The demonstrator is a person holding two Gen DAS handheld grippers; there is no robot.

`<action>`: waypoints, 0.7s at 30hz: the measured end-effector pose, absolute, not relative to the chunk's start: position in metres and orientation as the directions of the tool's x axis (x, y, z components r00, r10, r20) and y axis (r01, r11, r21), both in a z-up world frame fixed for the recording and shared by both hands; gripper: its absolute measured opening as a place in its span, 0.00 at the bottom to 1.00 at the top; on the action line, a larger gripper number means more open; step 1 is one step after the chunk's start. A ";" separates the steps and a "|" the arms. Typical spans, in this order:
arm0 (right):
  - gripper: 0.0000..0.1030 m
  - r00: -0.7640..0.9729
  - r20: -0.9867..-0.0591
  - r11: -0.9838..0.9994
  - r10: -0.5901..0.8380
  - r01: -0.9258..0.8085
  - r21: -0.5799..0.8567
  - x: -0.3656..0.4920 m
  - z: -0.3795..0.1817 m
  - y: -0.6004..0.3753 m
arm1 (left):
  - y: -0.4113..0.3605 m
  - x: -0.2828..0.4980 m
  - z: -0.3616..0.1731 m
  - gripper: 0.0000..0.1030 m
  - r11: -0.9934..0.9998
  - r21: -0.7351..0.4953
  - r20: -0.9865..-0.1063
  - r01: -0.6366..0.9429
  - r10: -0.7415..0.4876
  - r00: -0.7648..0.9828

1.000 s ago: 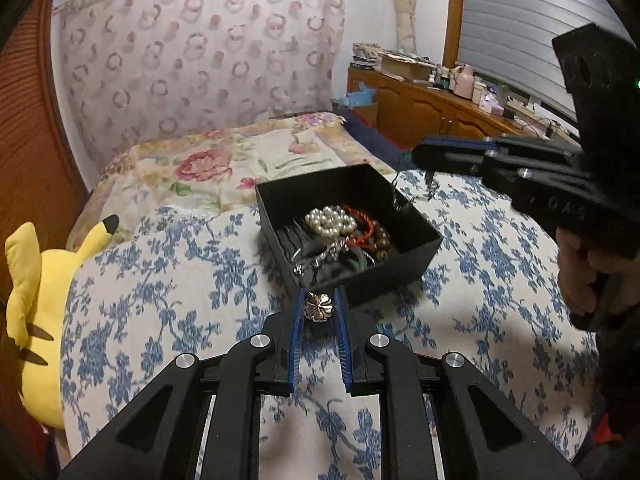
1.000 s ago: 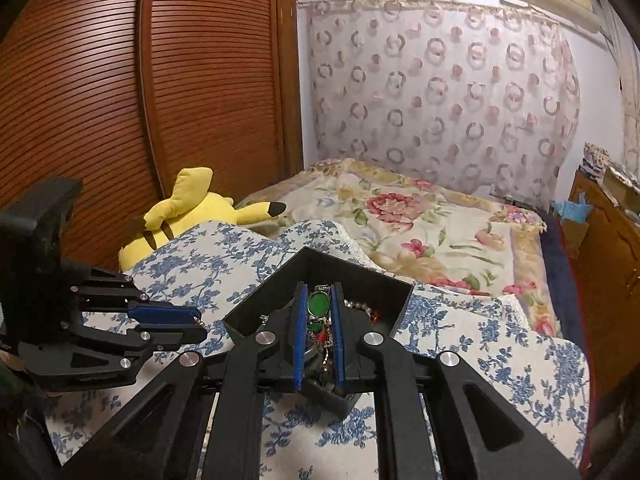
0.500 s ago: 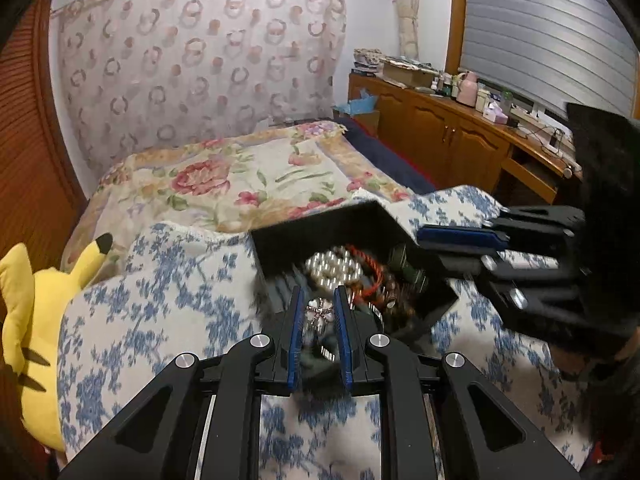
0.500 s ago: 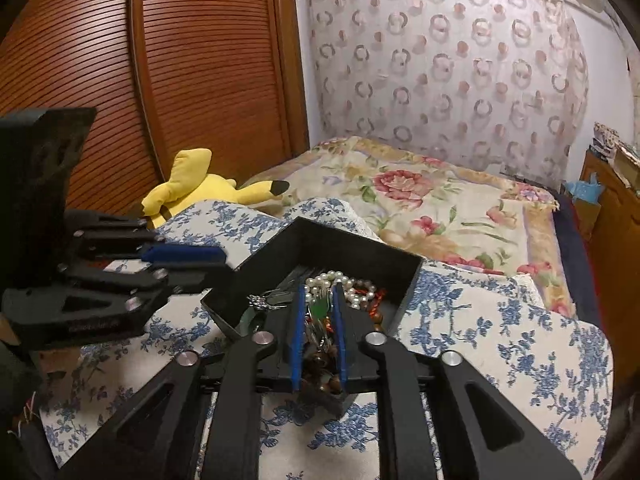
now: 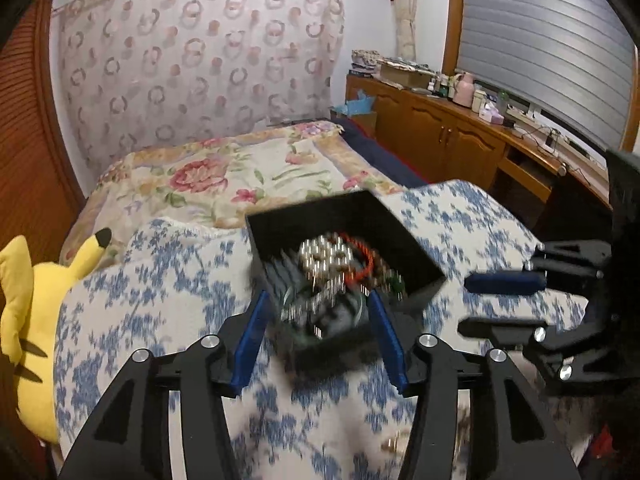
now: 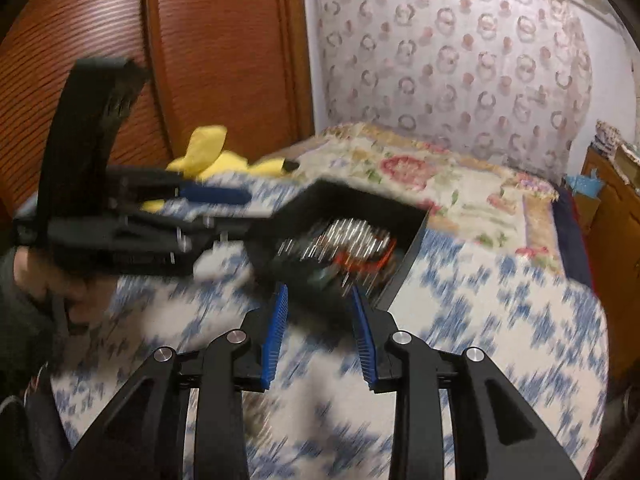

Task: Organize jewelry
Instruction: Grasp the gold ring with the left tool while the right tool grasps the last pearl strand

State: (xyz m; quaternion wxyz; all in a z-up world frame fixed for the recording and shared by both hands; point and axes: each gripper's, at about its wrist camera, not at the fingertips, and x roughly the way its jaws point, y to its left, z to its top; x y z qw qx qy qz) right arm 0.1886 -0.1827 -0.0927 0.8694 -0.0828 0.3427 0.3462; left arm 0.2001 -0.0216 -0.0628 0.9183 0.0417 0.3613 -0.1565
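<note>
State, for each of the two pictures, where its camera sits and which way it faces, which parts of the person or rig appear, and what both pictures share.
Left wrist: behind the left tool, facing the black box; right tool at right.
Right wrist: behind the right tool, facing that box; left tool and hand at left.
Shared: box, blurred jewelry, blue-flowered cloth, yellow plush.

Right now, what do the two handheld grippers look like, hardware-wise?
Both match: the left gripper and right gripper are matte black plastic linkages with round silver pivot bolts, and each has two jaws faced with ribbed blue pads. A tall black housing tops the left unit in the right view. No cables show.
</note>
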 end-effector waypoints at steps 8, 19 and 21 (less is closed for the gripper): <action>0.25 0.443 -0.731 0.727 0.519 -0.678 0.105 0.153 -0.129 -0.172 | -0.011 0.171 -0.090 0.48 0.948 -0.058 -0.726 0.314 -0.256 0.638; 0.23 0.453 -0.786 0.754 0.421 -0.656 0.026 0.141 -0.143 -0.172 | -0.006 0.154 -0.111 0.48 0.946 -0.079 -0.754 0.313 -0.263 0.603; 0.23 0.462 -0.788 0.769 0.407 -0.638 0.023 0.144 -0.144 -0.176 | -0.006 0.153 -0.112 0.48 0.946 -0.083 -0.756 0.314 -0.265 0.599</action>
